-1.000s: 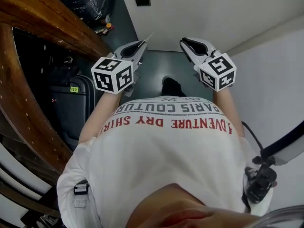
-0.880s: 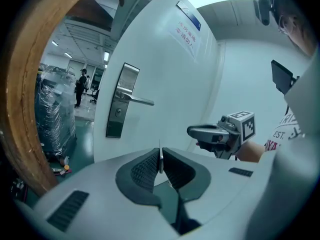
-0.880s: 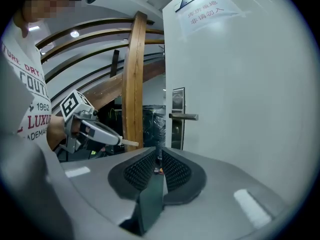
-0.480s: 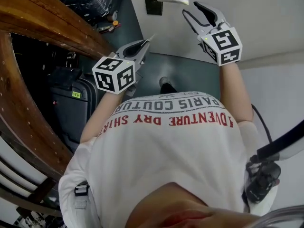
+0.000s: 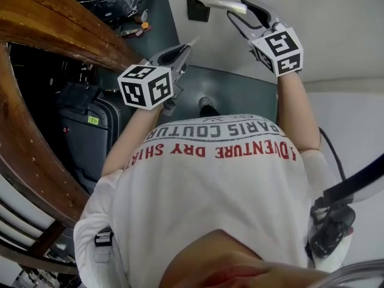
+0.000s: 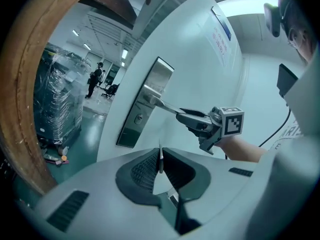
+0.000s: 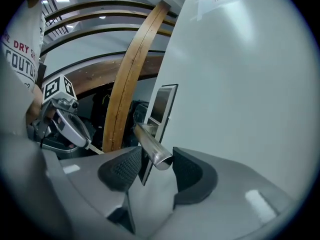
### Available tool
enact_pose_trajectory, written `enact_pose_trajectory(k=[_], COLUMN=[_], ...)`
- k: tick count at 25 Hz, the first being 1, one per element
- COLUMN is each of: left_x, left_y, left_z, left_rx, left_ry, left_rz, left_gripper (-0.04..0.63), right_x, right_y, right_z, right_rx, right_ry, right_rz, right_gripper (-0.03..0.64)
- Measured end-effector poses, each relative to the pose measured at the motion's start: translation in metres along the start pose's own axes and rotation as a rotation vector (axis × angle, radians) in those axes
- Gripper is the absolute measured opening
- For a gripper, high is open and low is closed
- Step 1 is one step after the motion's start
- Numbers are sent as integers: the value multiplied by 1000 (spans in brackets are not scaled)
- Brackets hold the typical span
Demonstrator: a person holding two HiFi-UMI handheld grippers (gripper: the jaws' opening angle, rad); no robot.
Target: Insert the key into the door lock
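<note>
Head view: I hold the left gripper (image 5: 182,53) below the lock plate (image 5: 198,14) on the white door (image 5: 312,23), its jaws pinched shut on the key (image 5: 193,42). The key's tip points up toward the plate and is well apart from it. My right gripper (image 5: 243,12) sits at the free end of the handle (image 5: 219,3), which juts out from the plate.

Left gripper view: the key (image 6: 160,159) stands edge-on between the closed jaws, a thin blade clamped on both sides. Beyond it, the plate (image 6: 147,96) shows its keyhole (image 6: 139,118) under the handle (image 6: 165,105). The right gripper (image 6: 184,116) sits at the handle's far end, away from the plate.

Right gripper view: the jaws stand moderately apart, one on either side of the handle's round end (image 7: 156,151); I see a gap on the left side, and I cannot tell whether the right pad (image 7: 187,166) touches. The plate (image 7: 161,106) is just behind. Left of the plate, in front of a curved wooden beam (image 7: 131,79), the left gripper (image 7: 84,141) holds the key (image 7: 96,149) out.
</note>
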State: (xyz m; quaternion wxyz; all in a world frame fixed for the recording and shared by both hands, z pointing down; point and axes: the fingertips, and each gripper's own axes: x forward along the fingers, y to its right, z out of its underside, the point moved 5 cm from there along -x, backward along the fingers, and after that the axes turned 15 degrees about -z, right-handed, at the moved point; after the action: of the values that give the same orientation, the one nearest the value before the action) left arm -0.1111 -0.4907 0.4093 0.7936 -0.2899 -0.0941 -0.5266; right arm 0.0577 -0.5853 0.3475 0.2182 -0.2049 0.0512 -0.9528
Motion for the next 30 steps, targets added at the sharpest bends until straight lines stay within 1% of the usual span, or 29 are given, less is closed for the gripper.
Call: enact_pose_trajectory(k=[4,6,9,10,13,14,15,16,21,28,30], left_x=[9,16,31,37,57,63,68,72,84,92,95], left_y=[-2,-3,-7,-10,-21,-25,-27,-28,-27,-27,-26], left_z=[-7,-14,-22,-23,-22,-20,-19,-17,-14,-16,-16], left_rx=[-82,-158,-327,-396,-646,-716,-767,-798,-895,-967,-998], left_ry=[32,59,101,116,151,157,164,169,197,217,224], left_rz=[12,17,16,20,53,64,73,82,131,152,156], left_gripper=[21,21,21,21,21,21,21,21,21,21,21], right_x=[0,0,0,0,1,1,1,1,0,0,0], right_y=[0,0,0,-1,0,0,0,0,-2,-1,-1], right_z=[0,0,0,0,1,1,0,0,-1,0,0], right_rx=[8,12,18,20,26,27,27,27,29,38,40], right_ry=[2,0,-2,-1,0,0,-1,-1,0,8,10], right_rz=[-4,-4,-1,-1,-1,-2,-2,-3,-6,-7,-10], right_gripper=[186,186,186,186,187,187,187,187,187,187,187])
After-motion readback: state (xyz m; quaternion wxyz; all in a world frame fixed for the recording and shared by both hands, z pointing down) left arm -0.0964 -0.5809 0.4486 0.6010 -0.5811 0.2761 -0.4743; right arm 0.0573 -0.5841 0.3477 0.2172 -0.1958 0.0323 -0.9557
